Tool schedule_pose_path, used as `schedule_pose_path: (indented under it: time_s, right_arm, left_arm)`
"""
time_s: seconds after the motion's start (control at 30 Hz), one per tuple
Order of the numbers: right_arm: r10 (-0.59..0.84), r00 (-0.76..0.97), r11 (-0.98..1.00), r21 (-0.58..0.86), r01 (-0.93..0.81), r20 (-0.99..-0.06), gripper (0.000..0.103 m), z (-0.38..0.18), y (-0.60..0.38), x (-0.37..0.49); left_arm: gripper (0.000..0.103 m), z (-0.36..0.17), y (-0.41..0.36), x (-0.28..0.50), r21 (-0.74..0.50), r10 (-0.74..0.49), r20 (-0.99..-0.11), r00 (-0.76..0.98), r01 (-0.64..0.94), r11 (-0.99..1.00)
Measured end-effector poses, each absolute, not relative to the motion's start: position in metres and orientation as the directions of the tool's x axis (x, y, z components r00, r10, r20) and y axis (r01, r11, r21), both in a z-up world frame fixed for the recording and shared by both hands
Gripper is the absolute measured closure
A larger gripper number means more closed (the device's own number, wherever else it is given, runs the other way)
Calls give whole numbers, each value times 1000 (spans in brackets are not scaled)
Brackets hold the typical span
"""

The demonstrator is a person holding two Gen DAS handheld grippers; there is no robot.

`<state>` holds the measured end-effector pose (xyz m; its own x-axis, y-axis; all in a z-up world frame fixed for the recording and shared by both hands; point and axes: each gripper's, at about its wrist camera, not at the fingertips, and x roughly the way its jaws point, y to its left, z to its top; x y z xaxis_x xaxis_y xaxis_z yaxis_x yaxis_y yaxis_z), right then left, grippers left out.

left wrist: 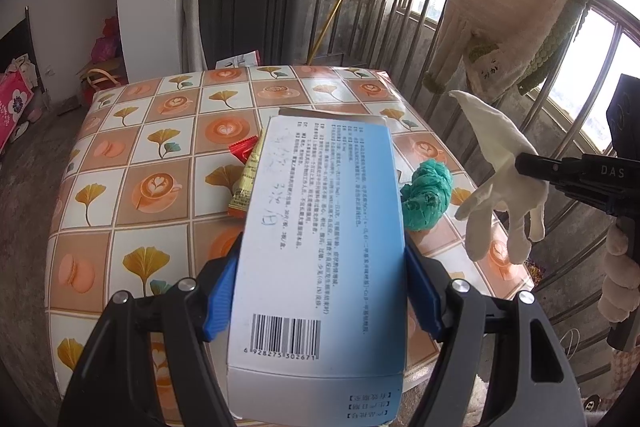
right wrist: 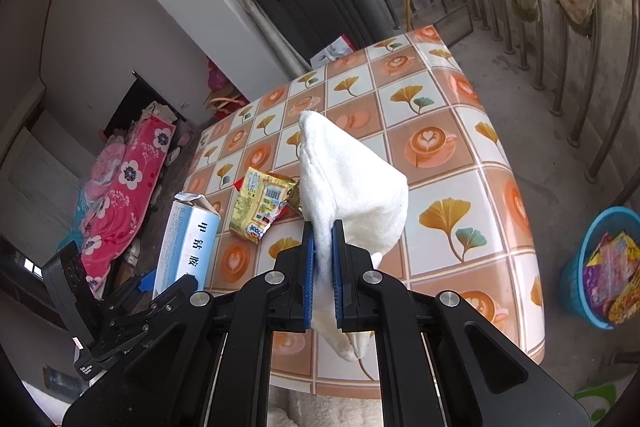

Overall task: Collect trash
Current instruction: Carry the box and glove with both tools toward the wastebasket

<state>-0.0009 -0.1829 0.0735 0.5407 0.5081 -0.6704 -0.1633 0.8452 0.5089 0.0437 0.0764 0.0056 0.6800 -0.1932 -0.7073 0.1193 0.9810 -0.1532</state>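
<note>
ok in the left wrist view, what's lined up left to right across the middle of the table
red wrapper → yellow snack packet → blue and white box → crumpled green bag → white glove

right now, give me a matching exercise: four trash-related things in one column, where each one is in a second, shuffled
Things:
1. blue and white box
2. white glove
3. green plastic bag
4. blue bin

Places:
A. on the floor beside the table
B. clamped in the right gripper
C. crumpled on the tablecloth
D. clamped in the left gripper

Pairs: 1-D, 2-B, 3-C, 4-A
</note>
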Motion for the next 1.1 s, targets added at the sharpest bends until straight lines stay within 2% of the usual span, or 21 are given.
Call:
schedule_pose_path:
  time_s: [0.3,0.5,0.63,0.77,0.97,1.1]
  right_arm:
    - [522,583,827,536,-168,-622,97,92,-208,3]
    - [433,704,844,527,-99,-563,97,127,-265,-14]
    - [288,777,867,496,36,-560,97,138,-321,-40]
    - [160,797,843,500,196,-582,96,125,-376,-64]
    - [94,742,722,559,408,-664,96,65,-446,-80]
    - [76,711,663,568,488,-699,96,31,-479,-81]
  left_arm:
    - [33,28,71,56,-153,-223,-681,698,162,975]
    - [33,65,32,89,-164,-359,-633,685,335,928]
    - [33,82,-26,120,-193,-485,-630,607,482,855]
    - [33,80,-103,146,-215,-571,-664,483,607,765]
    - [33,43,-223,171,-278,-612,-743,272,706,652]
    - [33,8,-297,179,-264,-569,-799,193,738,621]
